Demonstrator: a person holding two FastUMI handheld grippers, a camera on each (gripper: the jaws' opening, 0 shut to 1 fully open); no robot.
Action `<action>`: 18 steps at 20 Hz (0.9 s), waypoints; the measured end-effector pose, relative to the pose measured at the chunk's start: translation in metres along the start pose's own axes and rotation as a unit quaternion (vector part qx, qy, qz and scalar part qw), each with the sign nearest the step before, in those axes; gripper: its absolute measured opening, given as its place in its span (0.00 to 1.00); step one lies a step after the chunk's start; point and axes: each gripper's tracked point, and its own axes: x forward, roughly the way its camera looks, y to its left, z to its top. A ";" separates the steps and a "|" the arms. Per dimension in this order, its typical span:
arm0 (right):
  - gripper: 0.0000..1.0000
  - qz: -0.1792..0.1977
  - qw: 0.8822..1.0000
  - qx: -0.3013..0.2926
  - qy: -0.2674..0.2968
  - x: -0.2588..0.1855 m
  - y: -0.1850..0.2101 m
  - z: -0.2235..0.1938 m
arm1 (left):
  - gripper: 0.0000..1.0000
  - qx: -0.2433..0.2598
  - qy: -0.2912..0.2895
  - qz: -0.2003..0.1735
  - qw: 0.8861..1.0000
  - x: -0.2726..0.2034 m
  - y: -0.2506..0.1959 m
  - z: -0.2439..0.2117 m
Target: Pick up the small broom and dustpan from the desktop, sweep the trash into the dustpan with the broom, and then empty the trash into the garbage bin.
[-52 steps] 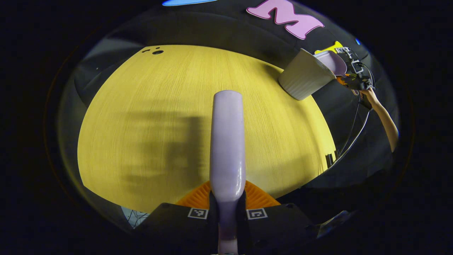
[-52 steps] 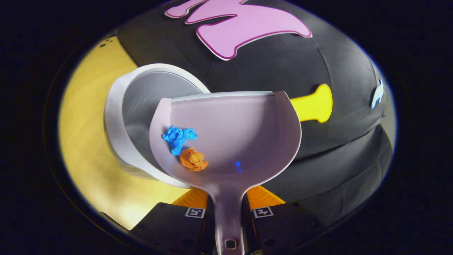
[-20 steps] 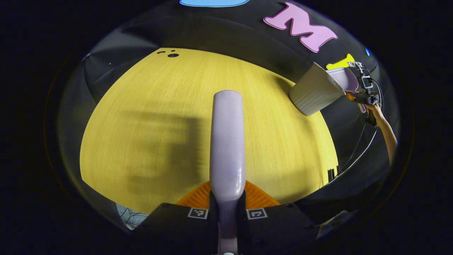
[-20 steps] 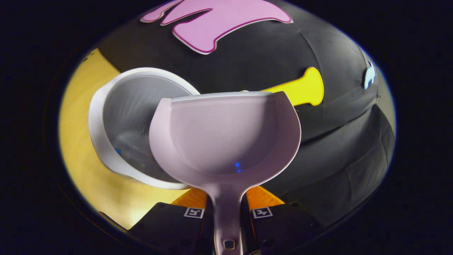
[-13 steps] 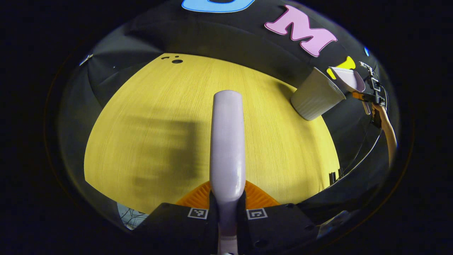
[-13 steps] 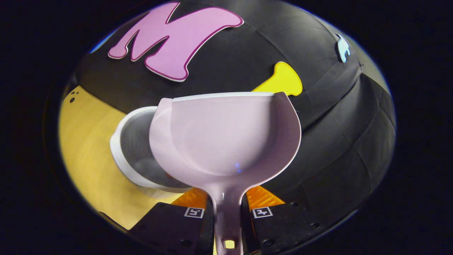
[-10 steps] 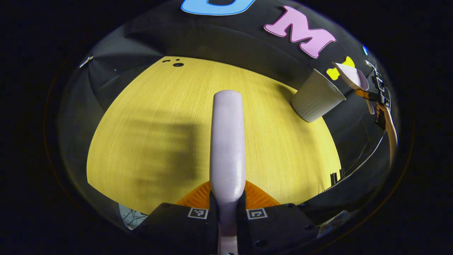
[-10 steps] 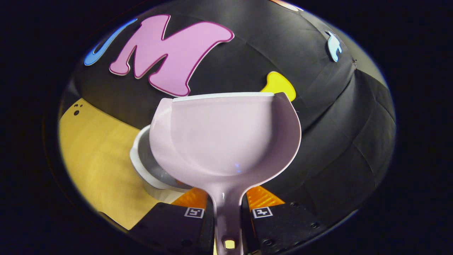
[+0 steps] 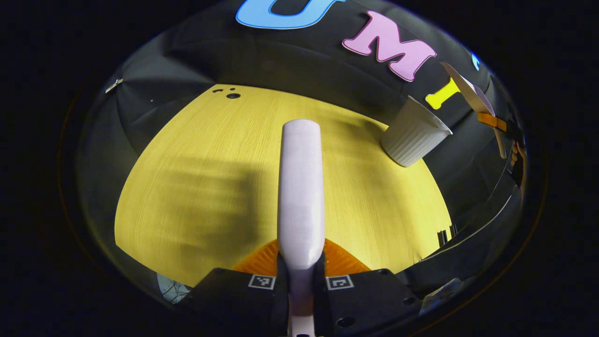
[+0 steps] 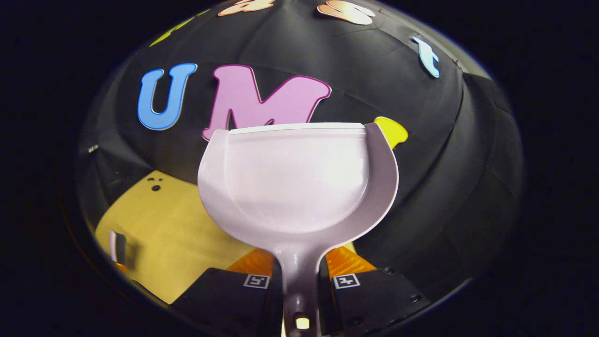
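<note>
Two tongs, each clamped on its tool: left tongs (image 9: pixel 299 281) gripping broom (image 9: pixel 300 187) over table (image 9: pixel 196 187), right tongs (image 10: pixel 299 285) gripping empty dustpan (image 10: pixel 295 182) raised beside garbage bin (image 9: pixel 412 138) at table's far right corner; risk: careless lowering tips bin

Glossy smooth plastic on broom handle (image 9: pixel 300 187) and dustpan (image 10: pixel 297 182); ribbed matt plastic on garbage bin (image 9: pixel 412 135); fine-grained matt wood on counter (image 9: pixel 210 164); matt cloth on far wall (image 10: pixel 444 164).
</note>
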 end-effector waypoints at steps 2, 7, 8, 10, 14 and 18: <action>0.34 0.032 0.999 0.030 0.013 0.004 0.005 -0.010 | 0.25 0.015 0.005 -0.005 1.000 0.004 -0.010 -0.003; 0.34 0.103 0.990 0.044 0.080 0.010 0.010 -0.036 | 0.25 0.031 0.007 -0.005 0.999 0.011 -0.011 -0.003; 0.34 0.118 0.986 0.053 0.103 0.011 0.009 -0.041 | 0.25 0.029 0.008 -0.002 1.000 0.013 -0.011 -0.004; 0.35 0.139 0.977 0.070 0.144 0.005 0.009 -0.033 | 0.26 0.032 0.013 -0.002 0.999 0.020 -0.011 -0.006; 0.34 0.148 0.966 0.053 0.206 0.000 0.003 -0.034 | 0.25 0.045 0.035 0.037 0.998 0.040 0.008 -0.003; 0.31 0.151 0.949 0.051 0.274 0.001 -0.001 -0.019 | 0.26 0.029 0.076 0.077 0.994 0.062 0.021 -0.008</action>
